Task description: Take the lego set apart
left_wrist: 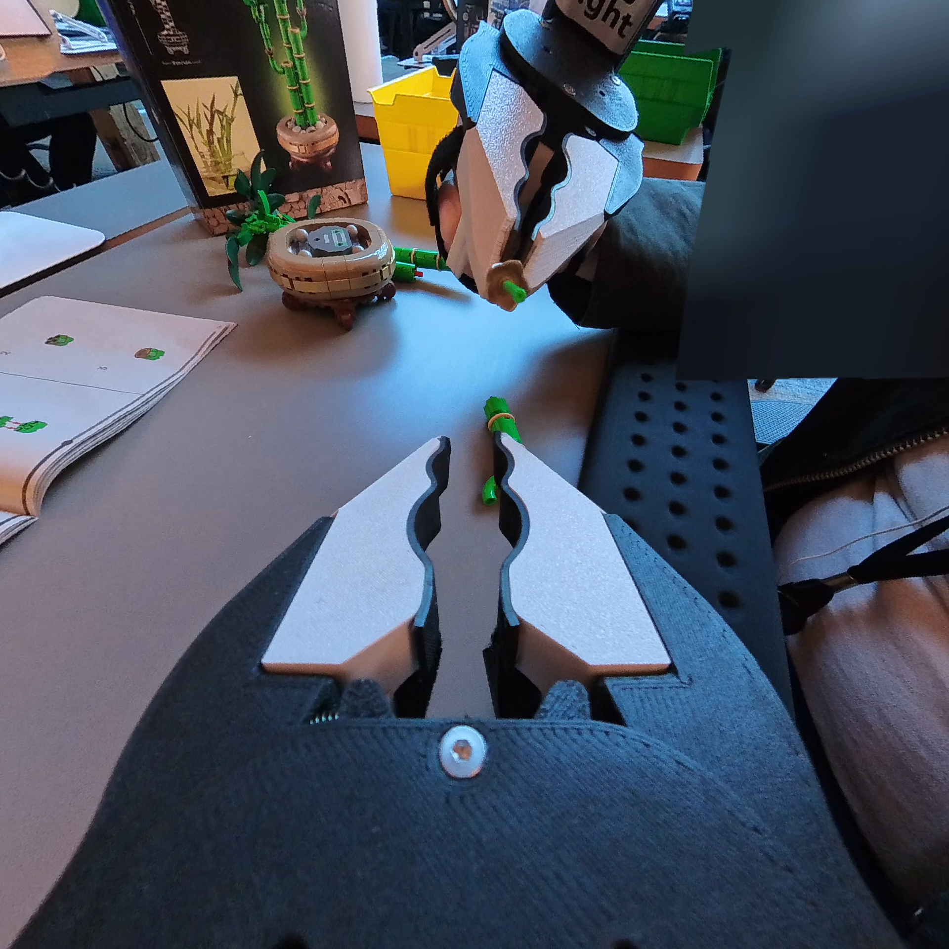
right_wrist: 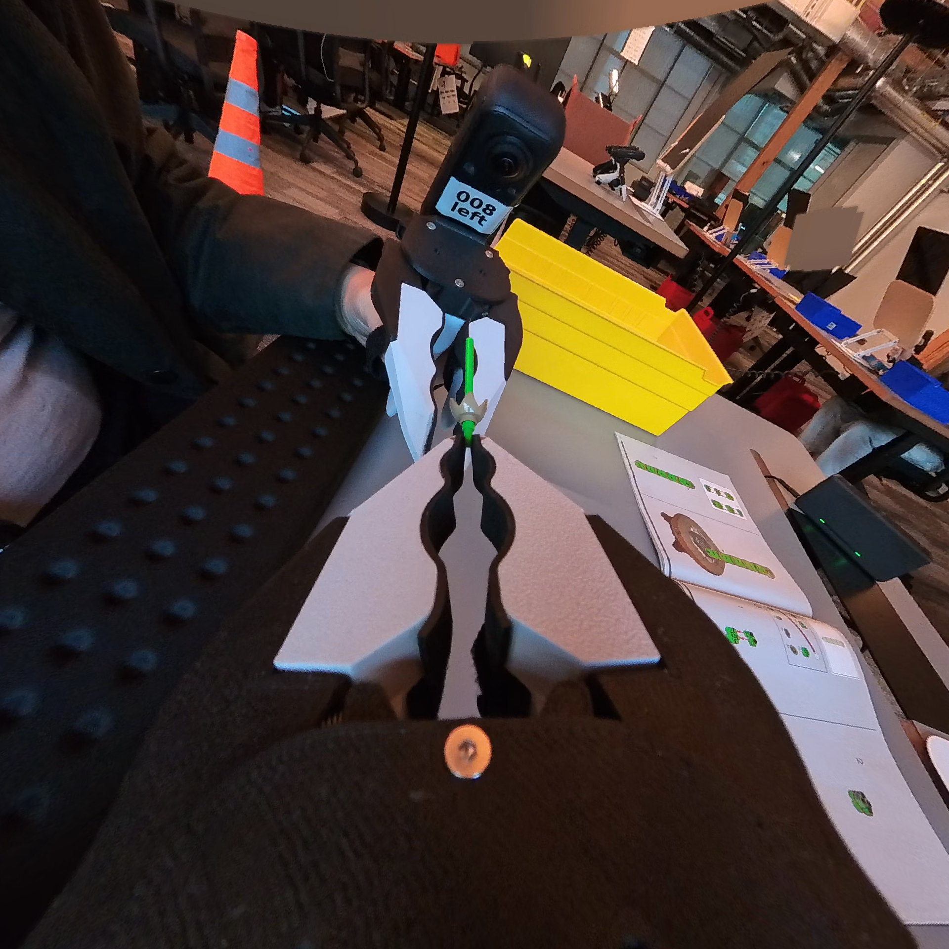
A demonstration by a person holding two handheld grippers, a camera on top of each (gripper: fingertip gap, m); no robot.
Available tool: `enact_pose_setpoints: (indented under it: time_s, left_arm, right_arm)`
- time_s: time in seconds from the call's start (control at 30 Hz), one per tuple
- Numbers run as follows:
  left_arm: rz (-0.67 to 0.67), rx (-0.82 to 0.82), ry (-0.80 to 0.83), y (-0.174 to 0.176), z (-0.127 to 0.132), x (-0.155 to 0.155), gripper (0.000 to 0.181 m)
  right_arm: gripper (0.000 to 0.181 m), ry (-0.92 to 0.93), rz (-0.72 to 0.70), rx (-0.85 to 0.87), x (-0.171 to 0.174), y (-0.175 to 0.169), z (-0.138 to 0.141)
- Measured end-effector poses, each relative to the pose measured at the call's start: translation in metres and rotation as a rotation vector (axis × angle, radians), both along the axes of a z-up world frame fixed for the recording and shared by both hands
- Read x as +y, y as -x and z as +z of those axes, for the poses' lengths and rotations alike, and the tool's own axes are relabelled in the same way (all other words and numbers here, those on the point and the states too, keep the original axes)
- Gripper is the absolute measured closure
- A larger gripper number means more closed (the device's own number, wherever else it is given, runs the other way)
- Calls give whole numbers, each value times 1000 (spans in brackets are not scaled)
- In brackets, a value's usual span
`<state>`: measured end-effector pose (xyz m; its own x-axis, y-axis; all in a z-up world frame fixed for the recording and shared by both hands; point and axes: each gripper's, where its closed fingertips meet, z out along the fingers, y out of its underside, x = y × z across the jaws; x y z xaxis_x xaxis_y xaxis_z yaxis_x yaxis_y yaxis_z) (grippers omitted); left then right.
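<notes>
An open-plan workshop or lab: long benches (right_wrist: 611, 190) in rows carry blue bins (right_wrist: 827, 313) and small rigs, office chairs (right_wrist: 328, 128) stand on the floor, a traffic cone (right_wrist: 237, 118) sits nearby, and timber posts (right_wrist: 785, 128), exposed ducts (right_wrist: 893, 97) and large windows (right_wrist: 642, 97) frame the room.

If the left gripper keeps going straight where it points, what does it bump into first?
Probably the right gripper, which hangs in the air ahead, pinching a thin green rod with a tan piece. Depth is hard to judge. The green stalk piece lies lower, on the table.
</notes>
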<state>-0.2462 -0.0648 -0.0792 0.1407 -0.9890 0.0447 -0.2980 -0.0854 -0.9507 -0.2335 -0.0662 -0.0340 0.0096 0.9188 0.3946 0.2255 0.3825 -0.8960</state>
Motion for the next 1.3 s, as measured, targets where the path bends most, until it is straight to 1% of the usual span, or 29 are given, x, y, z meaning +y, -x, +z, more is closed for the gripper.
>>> enact_pose_setpoints:
  time_s: [0.43,0.93,1.0,1.13,1.3]
  left_arm:
    - [2,-11,-5,0,2,-1,166]
    - [0,-18,-3,1,3,-1,165]
    - [5,-24,-3,1,4,0,162]
    - [30,-72,-1,1,12,4,139]
    - [12,-43,21,-5,6,0,141]
  right_arm:
    - [180,13,10,25,-1,0,4]
    - [180,27,-2,-13,1,1,-4]
    - [180,30,-10,-28,3,2,-7]
    - [180,22,-23,-79,4,6,-18]
    - [180,-19,-32,-136,2,12,-28]
